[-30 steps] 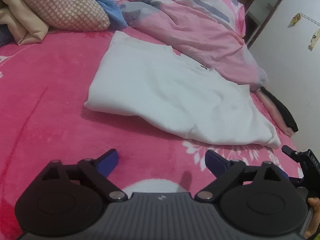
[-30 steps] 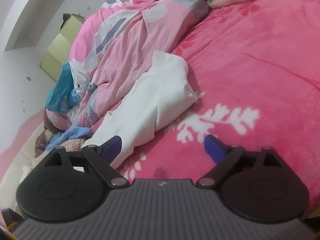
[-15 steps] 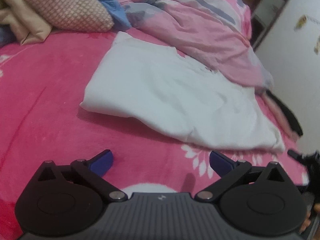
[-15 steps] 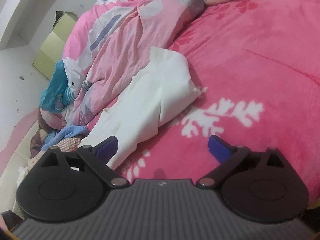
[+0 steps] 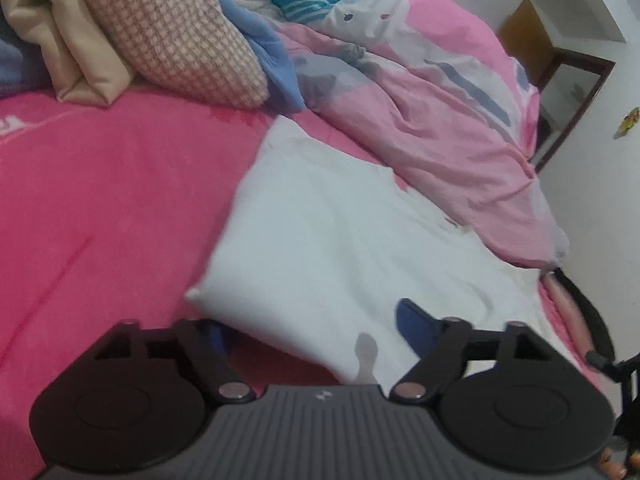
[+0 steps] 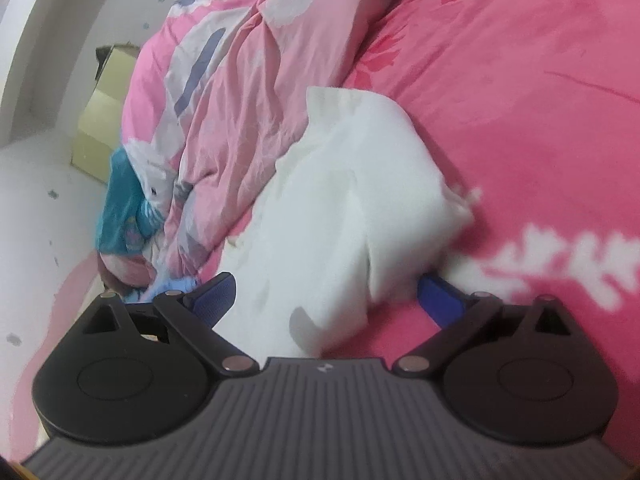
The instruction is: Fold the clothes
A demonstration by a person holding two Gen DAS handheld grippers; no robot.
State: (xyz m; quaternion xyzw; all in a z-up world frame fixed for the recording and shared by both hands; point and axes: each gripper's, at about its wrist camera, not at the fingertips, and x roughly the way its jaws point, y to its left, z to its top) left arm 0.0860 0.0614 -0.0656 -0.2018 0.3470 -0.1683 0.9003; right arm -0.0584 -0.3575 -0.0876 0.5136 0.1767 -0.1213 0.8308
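While the folded white cotton garment point(image 5: 344, 248) lies across the middle of the left wrist view on the bright pink plush bed cover point(image 5: 100, 208), the left gripper point(image 5: 316, 324) sits at its near edge with both blue-padded fingers spread wide, gripping nothing; its left finger is half hidden under the cloth's lower left corner, its right finger lies over the white fabric. Along the upper right of that view a rumpled pale pink quilt with grey and white patches point(image 5: 440, 120) presses against the garment's far edge. At upper left sit a houndstooth-patterned pillow point(image 5: 168, 36) and a beige folded blanket point(image 5: 52, 32), well apart from the garment.

From the right wrist view, the right gripper point(image 6: 326, 292) is likewise wide open and empty, straddling the garment's point(image 6: 340, 208) near end: cloth fills the gap between the fingers. The quilt point(image 6: 248, 80) crowds the garment's left side in the upper centre, with a teal garment point(image 6: 120, 204) at mid left.
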